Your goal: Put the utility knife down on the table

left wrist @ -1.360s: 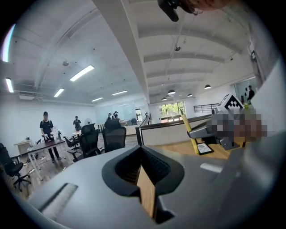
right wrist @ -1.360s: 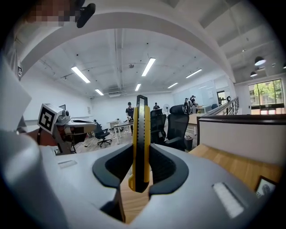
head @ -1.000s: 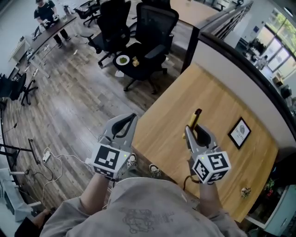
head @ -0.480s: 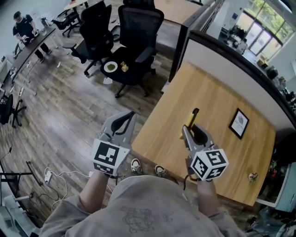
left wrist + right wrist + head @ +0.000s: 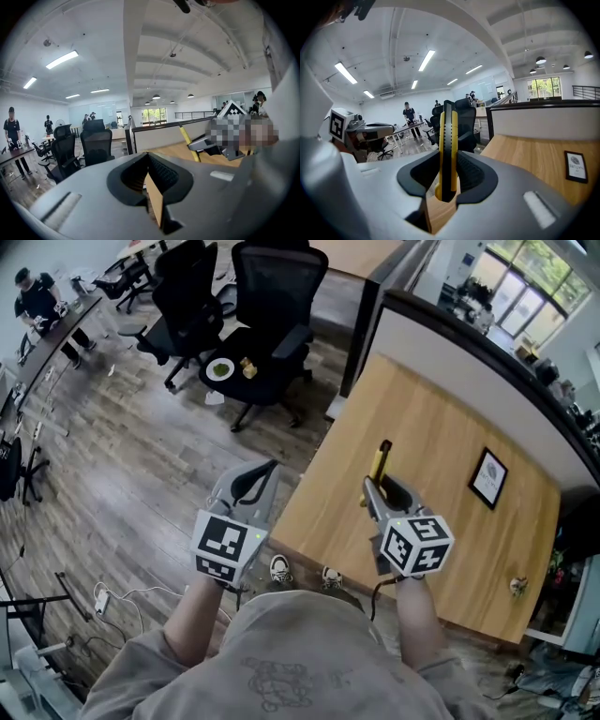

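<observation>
Grips the yellow utility knife (image 5: 380, 461) in the right gripper (image 5: 374, 491), over the wooden table (image 5: 441, 418) near its left edge. Holds the left gripper (image 5: 261, 479) left of that edge, over the floor (image 5: 141, 456).

We see an open-plan office: black swivel chairs (image 5: 272, 306), long desks (image 5: 56, 329), wood-plank floor (image 5: 141, 446), ceiling strip lights (image 5: 424, 60).

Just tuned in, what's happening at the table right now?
A person holds tongs in each hand. The right tongs are shut on the knife, which sticks out forward over the table near its left edge, not laid down yet. The left tongs are shut on nothing, off the table's side over the floor.
</observation>
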The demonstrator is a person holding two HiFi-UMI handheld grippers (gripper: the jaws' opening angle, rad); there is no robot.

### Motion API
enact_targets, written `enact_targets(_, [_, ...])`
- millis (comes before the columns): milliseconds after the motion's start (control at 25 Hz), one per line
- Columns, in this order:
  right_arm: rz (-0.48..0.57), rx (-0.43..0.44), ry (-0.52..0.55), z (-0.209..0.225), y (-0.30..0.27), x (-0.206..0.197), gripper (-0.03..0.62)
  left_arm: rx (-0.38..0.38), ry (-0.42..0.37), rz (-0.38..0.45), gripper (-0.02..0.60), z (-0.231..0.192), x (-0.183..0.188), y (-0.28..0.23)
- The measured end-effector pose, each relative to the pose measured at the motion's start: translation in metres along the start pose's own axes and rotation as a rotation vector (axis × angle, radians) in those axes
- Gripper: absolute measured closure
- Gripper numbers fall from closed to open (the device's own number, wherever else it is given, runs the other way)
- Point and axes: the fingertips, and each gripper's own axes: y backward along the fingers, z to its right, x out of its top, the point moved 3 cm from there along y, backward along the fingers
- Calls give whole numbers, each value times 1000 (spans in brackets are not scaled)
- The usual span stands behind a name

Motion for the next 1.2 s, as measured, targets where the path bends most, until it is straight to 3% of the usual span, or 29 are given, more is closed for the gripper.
enact_targets(200, [-111, 26, -27, 19, -51, -26, 474, -30, 76, -46, 580, -4, -24, -23])
enact_targets(440, [-263, -17, -27, 47, -105, -70, 474, -18, 118, -111, 580, -5, -59, -46])
enact_targets(760, [-471, -57, -42, 69, -145, -146, 474, -61, 199, -225, 580, 13, -114, -61])
enact_targets(1200, [-606, -64, -56, 77, -170, -213, 473, -94, 240, -330, 580, 26, -160, -63])
